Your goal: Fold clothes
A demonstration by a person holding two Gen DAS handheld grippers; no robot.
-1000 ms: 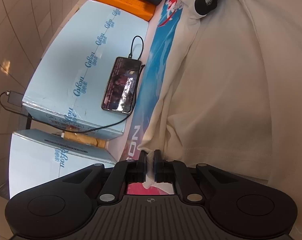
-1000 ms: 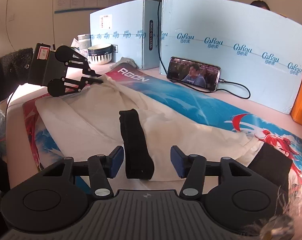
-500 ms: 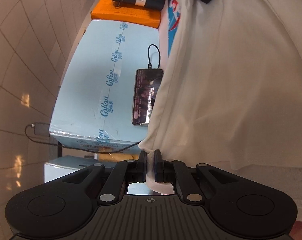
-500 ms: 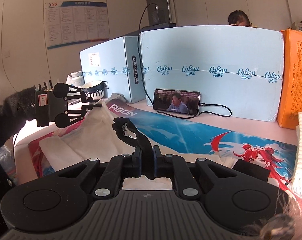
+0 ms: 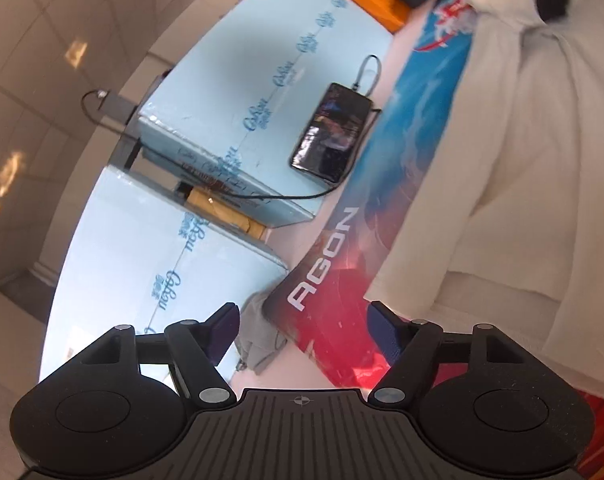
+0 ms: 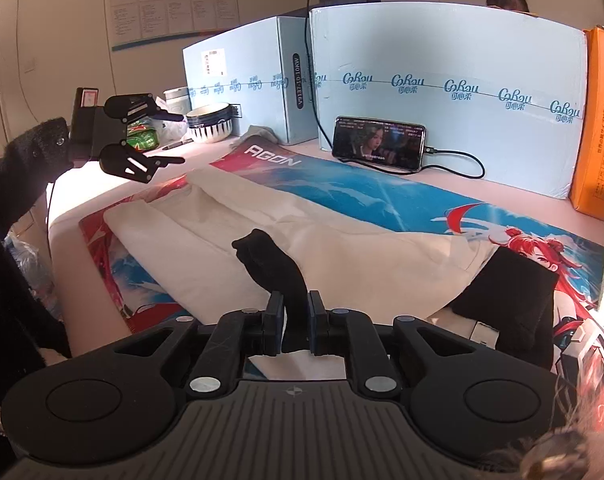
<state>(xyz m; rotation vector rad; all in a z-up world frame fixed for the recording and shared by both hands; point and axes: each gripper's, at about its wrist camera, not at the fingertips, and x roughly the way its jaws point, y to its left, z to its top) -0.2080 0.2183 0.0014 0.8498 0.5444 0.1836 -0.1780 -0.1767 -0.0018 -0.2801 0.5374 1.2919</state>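
Note:
A cream garment [image 6: 302, 240] with black cuffs lies folded lengthwise on the printed desk mat [image 6: 382, 192]. My right gripper [image 6: 295, 326] is shut on one black cuff [image 6: 274, 272], which sticks up from between its fingers. A second black cuff [image 6: 514, 300] rests at the right. In the left wrist view the garment [image 5: 522, 168] fills the right side and my left gripper [image 5: 304, 330] is open, hovering over the mat's AGON corner [image 5: 326, 256] just left of the garment's edge. From the right wrist view that left gripper [image 6: 170, 138] hangs open above the table's far left.
Light blue boxes [image 6: 442, 80] wall the back, a phone [image 6: 378, 144] with its cable leaning on them. An orange box [image 6: 598, 120] stands at the right. A bowl [image 6: 210, 122] and green packet [image 6: 142, 136] sit at back left. A grey cloth [image 5: 262, 336] lies by the mat corner.
My left gripper has let go of the cream garment's edge and opened, drawing back to the left. My right gripper closed on the black cuff half a second ago and still holds it.

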